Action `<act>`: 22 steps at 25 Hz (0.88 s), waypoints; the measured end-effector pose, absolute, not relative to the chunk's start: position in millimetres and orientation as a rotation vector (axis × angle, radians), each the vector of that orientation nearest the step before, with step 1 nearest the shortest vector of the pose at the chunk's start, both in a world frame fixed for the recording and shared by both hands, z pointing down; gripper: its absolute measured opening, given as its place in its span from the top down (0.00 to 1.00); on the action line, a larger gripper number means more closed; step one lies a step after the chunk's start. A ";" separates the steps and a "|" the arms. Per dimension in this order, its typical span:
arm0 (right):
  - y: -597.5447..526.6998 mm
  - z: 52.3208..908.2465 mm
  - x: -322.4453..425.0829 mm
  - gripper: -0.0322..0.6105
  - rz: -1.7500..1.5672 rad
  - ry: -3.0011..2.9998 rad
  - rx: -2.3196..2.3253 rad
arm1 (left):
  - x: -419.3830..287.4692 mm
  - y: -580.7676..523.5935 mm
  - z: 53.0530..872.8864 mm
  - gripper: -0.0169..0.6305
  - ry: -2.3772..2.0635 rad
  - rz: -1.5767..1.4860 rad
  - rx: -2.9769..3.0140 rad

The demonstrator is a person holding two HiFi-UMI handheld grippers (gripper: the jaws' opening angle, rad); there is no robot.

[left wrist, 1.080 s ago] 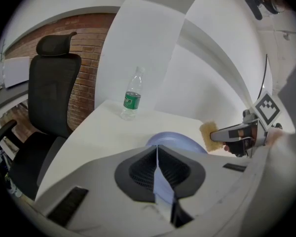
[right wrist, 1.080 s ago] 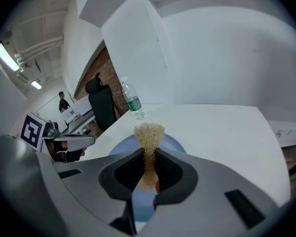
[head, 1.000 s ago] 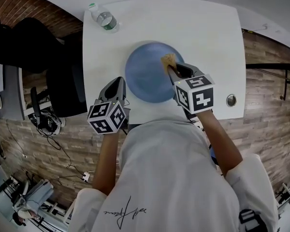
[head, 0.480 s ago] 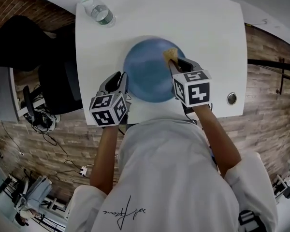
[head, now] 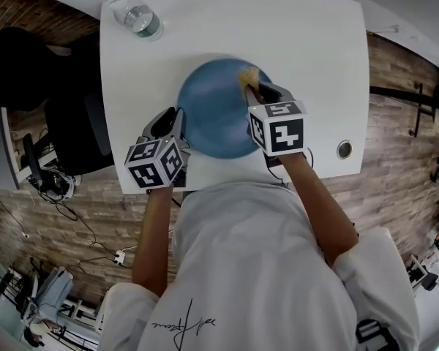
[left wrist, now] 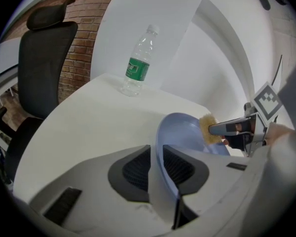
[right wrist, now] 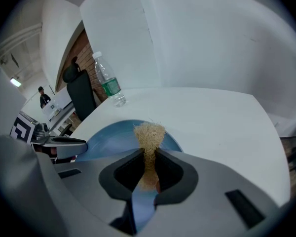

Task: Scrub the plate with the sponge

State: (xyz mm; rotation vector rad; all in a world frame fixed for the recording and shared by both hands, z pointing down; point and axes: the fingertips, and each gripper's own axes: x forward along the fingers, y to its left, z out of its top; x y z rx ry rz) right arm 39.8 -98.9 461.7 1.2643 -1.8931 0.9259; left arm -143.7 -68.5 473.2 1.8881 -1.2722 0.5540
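A blue plate (head: 212, 115) lies on the white table (head: 307, 42) in front of me. My left gripper (head: 174, 119) is at the plate's near left rim. In the left gripper view that rim (left wrist: 180, 132) runs between the jaws of the left gripper (left wrist: 155, 154), which have just been opening and now stand open around it. My right gripper (head: 257, 92) is shut on a tan fibrous sponge (head: 249, 75) over the plate's far right part. In the right gripper view the sponge (right wrist: 149, 135) sticks out of the right gripper (right wrist: 148, 157) above the plate (right wrist: 108, 137).
A clear water bottle (head: 135, 14) with a green label stands at the table's far left corner. A black office chair (head: 66, 115) is beside the table on the left. A round cable hole (head: 344, 149) sits near the table's right front edge.
Both grippers have sunk toward the table along with the plate. The left jaws have spread apart around the plate's rim. The sponge stays in the right gripper.
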 end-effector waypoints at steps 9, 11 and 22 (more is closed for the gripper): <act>-114.2 475.0 32.9 0.88 0.921 -1.852 1.282 | -142.3 -73.4 475.5 0.93 -1.233 0.517 1.887; -117.1 477.0 32.3 0.88 0.906 -1.847 1.274 | -140.1 -73.9 475.4 0.93 -1.234 0.505 1.889; -123.7 482.7 13.9 0.88 0.834 -1.853 1.231 | -140.2 -75.1 476.0 0.93 -1.226 0.454 1.882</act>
